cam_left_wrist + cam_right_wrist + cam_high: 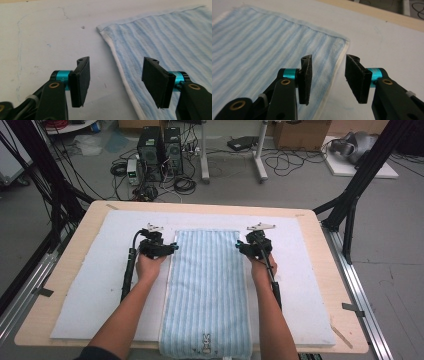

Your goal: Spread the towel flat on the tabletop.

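The towel [207, 290] lies flat and full length on the white mat [95, 285], running from the far middle of the table [65, 265] down to the near edge, where its end with the small rabbit motif hangs just over. It looks smooth, stripes straight, no fold in it yet. So the spreading seems done, and whatever comes after, a fold I would guess, has not begun.

My left gripper [172, 248] sits at the towel's left edge near the far corner. In the left gripper view its fingers [81, 81] stand wide apart with the white hem [126, 85] passing between them; nothing is pinched, and the pads hover clear of the cloth.

My right gripper [239, 245] mirrors it at the right edge, near the other far corner. In the right gripper view its fingers [306, 78] are parted more narrowly, straddling the hem [334, 77], again holding nothing.

As I judge it, both far corners are lined up for a grasp but neither is taken. What is left: close on each edge, lift, and carry the far end toward me.
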